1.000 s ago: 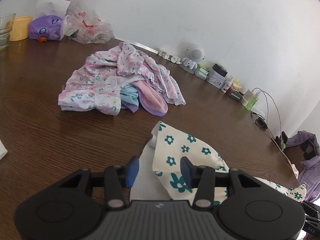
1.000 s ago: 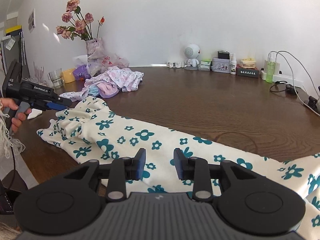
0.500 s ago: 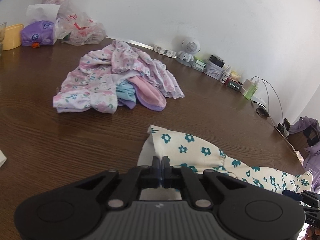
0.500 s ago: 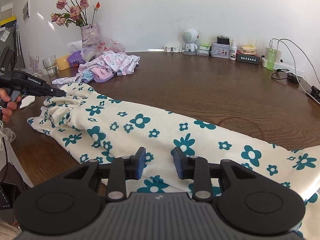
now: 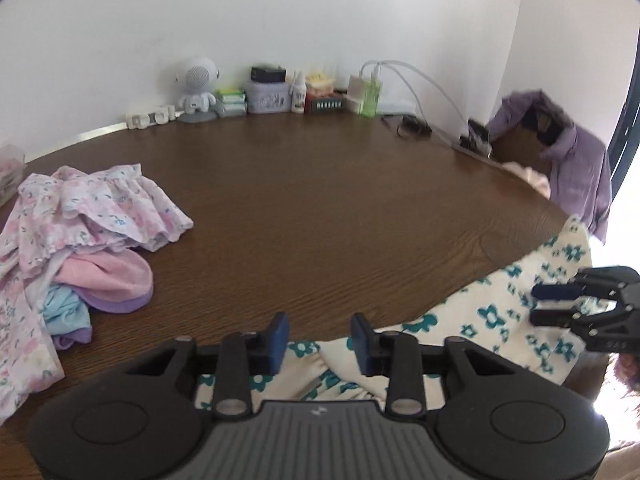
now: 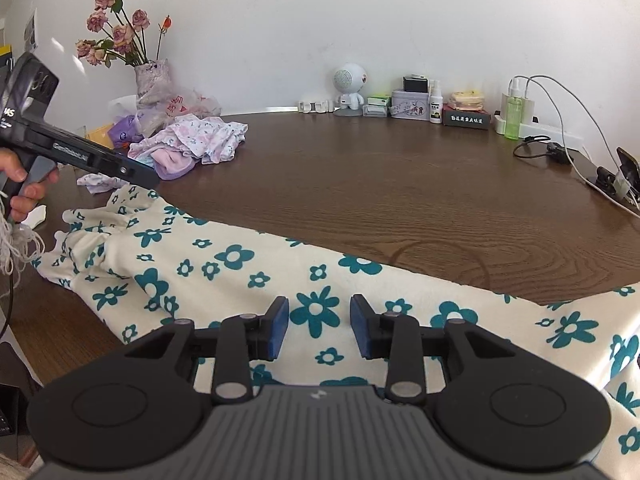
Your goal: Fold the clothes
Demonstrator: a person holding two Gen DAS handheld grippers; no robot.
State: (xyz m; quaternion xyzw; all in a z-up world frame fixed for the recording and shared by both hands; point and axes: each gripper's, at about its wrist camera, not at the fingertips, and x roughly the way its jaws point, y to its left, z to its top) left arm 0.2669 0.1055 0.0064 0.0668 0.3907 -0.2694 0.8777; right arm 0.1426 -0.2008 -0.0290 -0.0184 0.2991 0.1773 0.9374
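Note:
A cream garment with teal flowers (image 6: 248, 268) lies spread along the near edge of the brown table (image 6: 360, 184); it also shows in the left wrist view (image 5: 492, 320). My left gripper (image 5: 319, 338) is open and empty just above the garment's gathered left end. My right gripper (image 6: 319, 328) is open and empty, hovering over the middle of the garment. The left gripper shows in the right wrist view (image 6: 148, 178), and the right gripper shows in the left wrist view (image 5: 538, 302), both above the cloth.
A pile of pink floral, pink and blue clothes (image 5: 80, 240) lies at the table's left. A vase of dried roses (image 6: 150, 76), plastic bags, a white robot figure (image 6: 350, 88), boxes, bottles and chargers with cables (image 6: 560, 120) line the back wall. A purple jacket (image 5: 576, 172) hangs on a chair.
My left gripper was shut on the garment's end half a second ago; it has opened, let go and turned to the right. The garment now lies closer to the near edge.

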